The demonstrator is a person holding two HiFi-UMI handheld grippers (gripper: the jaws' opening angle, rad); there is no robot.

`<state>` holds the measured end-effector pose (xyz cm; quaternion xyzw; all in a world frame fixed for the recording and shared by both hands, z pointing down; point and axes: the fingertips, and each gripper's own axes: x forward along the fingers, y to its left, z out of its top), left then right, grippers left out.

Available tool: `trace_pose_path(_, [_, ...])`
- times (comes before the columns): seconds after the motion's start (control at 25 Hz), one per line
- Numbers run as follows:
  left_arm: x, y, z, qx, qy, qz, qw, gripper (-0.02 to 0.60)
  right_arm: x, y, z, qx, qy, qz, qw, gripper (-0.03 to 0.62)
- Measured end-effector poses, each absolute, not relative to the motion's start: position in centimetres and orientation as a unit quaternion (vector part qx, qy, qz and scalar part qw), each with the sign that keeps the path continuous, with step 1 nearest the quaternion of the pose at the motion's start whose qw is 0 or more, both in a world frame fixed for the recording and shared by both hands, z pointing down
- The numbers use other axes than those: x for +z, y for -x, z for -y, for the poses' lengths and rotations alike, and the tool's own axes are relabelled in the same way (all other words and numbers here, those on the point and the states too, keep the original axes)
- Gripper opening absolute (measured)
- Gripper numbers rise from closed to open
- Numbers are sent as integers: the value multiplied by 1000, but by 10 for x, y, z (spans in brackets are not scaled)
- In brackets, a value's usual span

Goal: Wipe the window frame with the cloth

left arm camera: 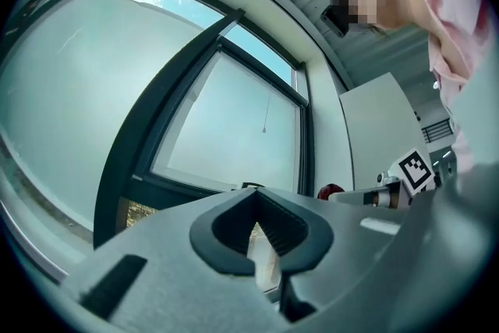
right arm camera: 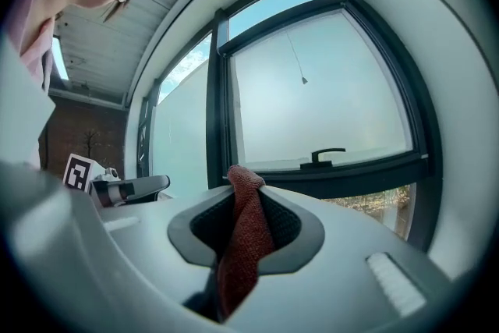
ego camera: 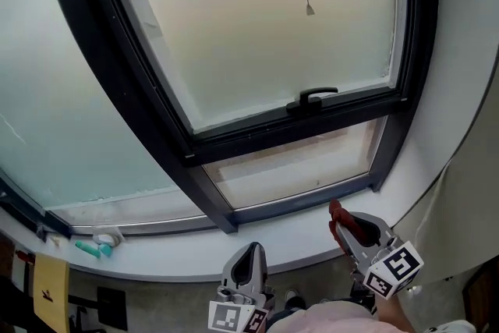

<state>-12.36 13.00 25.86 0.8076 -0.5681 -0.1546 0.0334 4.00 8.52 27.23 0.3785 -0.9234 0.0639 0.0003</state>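
Right gripper (right arm camera: pixel 246 189) clamps red cloth (right arm camera: pixel 248 234), tip up, just below the frame (ego camera: pixel 125 74) lower right corner, over the sill (ego camera: pixel 156 253); contact unclear. Left gripper (left arm camera: pixel 257 203) jaws together, nothing between them, low beside the right

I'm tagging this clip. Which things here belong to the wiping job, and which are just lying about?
Job: cloth, held in the right gripper; window frame.
Lying about: teal item on the sill; cord.
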Motion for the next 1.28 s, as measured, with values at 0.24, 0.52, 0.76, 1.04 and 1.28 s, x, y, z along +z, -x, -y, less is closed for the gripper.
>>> trace_pose_path(0.24, [255, 147, -106, -138, -798, 586, 20, 0, 279, 19, -66, 58, -386, 921, 14, 66])
trace_pose_path(0.52, [265, 162, -83, -111, -787, 607, 15, 0, 292, 78, -61, 89, -327, 941, 23, 66])
trace_pose_path(0.76, [268, 180, -64, -92, -775, 625, 11, 0, 294, 88, -31, 88, -304, 948, 23, 66])
trace_pose_path(1.04, [272, 205, -44, -70, -758, 648, 7, 0, 277, 84, 22, 53, -309, 949, 19, 66])
trace_pose_path(1.28, [273, 193, 9, -50, -766, 640, -29, 0, 269, 53, 81, -9, -366, 931, -9, 69])
